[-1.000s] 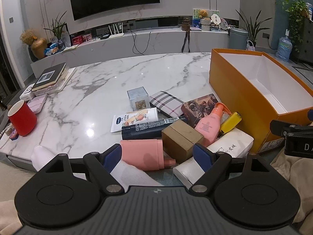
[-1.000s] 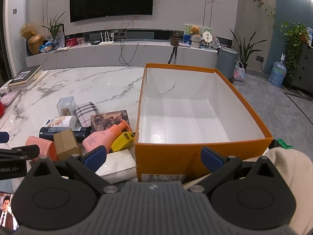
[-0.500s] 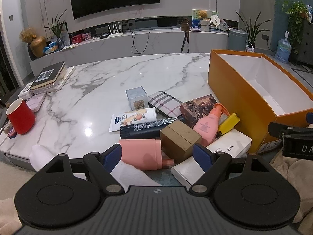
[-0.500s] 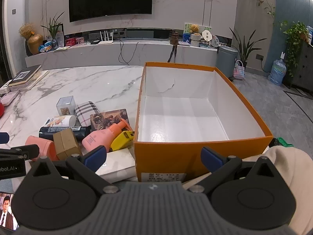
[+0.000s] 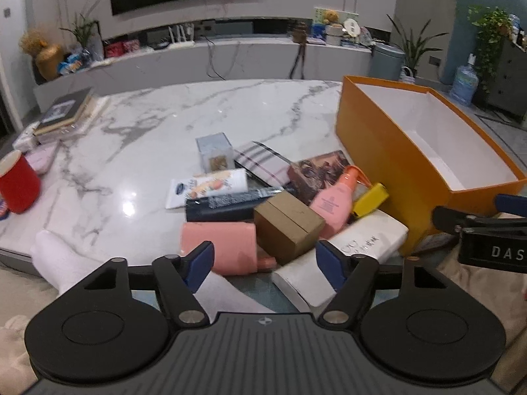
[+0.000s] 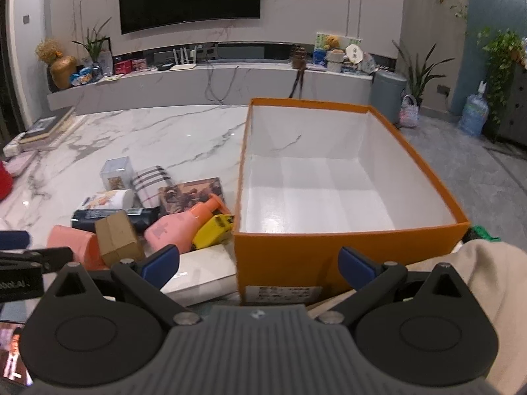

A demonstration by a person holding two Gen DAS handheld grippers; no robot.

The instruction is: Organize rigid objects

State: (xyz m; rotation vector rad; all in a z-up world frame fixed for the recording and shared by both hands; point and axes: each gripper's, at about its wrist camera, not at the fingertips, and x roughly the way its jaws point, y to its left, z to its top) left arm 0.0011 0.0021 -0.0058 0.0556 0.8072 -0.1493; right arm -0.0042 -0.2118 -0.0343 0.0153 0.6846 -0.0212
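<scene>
On the table, right side: open box, nothing inside. Left of the box, touching its wall: small clip-like thing, then pump bottle. Left of the bottle: cardboard carton, flat pouch. Behind the carton: two tubes, cube. Far left of the box: cup, books.

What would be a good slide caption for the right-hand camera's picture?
Open right gripper faces an empty orange box on a marble table, a clutter of small items beside it.

red cup cut off at left edge, white box lettering unreadable
</scene>
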